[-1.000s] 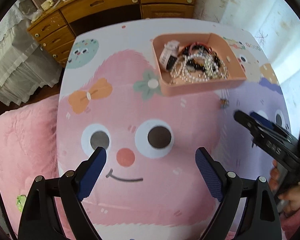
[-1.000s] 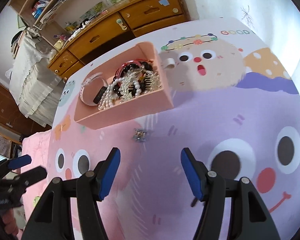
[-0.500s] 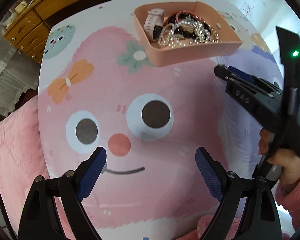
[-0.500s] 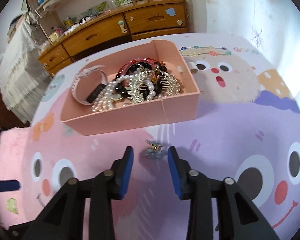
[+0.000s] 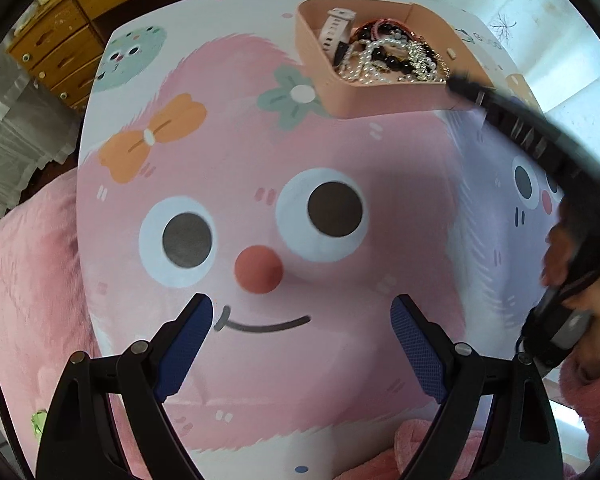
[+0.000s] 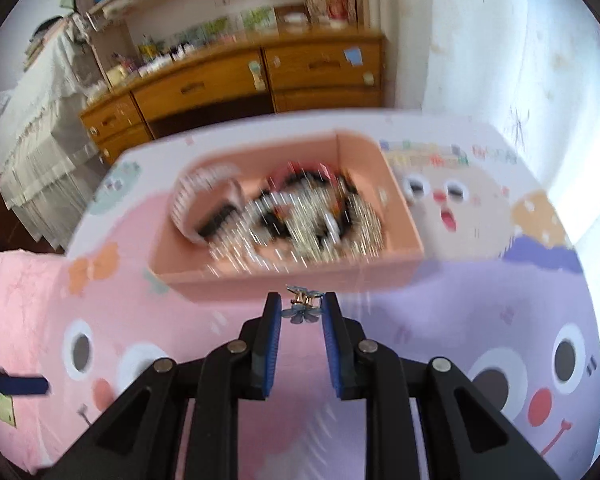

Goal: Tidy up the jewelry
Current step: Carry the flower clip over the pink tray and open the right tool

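Blue clip [image 6: 303, 309] sits pinched in the right gripper [image 6: 300, 312] just before the tray [image 6: 296, 280], apparently lifted, so carrying it over the rim comes next; left gripper [image 5: 302, 344] gapes empty.

Cartoon-print table [image 5: 260, 360]; pink tray [image 5: 340, 92] of jewelry at far side.

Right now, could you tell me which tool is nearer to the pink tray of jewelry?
The right tool. It holds a small hair clip just in front of the pink tray. The left tool hangs open far back over the smiling face on the table mat.
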`<control>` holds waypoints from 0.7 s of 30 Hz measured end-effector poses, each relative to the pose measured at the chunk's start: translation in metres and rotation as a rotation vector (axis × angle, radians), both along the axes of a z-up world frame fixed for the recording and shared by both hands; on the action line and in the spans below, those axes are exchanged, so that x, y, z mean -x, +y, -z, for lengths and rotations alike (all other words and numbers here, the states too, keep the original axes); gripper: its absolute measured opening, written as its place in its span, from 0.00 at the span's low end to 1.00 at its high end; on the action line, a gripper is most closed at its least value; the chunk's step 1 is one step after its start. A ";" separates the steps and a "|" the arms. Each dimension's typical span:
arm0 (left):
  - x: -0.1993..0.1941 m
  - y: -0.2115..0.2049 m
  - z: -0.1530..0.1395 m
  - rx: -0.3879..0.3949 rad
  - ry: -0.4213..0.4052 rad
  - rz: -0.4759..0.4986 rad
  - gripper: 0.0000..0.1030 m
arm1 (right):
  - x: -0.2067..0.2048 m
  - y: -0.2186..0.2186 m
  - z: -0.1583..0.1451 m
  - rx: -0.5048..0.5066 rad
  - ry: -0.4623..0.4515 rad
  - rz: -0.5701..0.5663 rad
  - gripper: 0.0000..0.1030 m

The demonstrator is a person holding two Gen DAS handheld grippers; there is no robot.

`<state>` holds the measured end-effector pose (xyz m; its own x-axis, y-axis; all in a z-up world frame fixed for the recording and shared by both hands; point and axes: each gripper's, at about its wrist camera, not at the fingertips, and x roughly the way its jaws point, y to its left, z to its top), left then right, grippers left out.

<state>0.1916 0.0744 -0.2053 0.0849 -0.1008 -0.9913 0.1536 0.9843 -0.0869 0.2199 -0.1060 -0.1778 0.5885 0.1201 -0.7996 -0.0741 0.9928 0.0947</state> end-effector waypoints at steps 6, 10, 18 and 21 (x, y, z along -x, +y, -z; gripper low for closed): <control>0.009 0.007 -0.002 -0.001 0.002 0.002 0.87 | -0.016 0.023 -0.051 0.028 -0.167 -0.038 0.20; 0.017 0.005 -0.005 -0.006 -0.001 0.026 0.87 | -0.033 0.033 -0.077 0.028 -0.233 -0.005 0.20; 0.027 -0.008 -0.023 0.002 -0.051 0.073 0.87 | -0.044 0.034 -0.090 0.005 -0.271 0.040 0.21; 0.030 -0.012 -0.029 0.008 -0.073 0.081 0.87 | -0.057 0.036 -0.060 0.008 -0.069 -0.029 0.30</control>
<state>0.1612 0.0625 -0.1762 0.1478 -0.1183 -0.9819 0.2389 0.9677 -0.0807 0.2769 -0.0700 -0.1182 0.6382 0.1319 -0.7584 -0.1090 0.9908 0.0806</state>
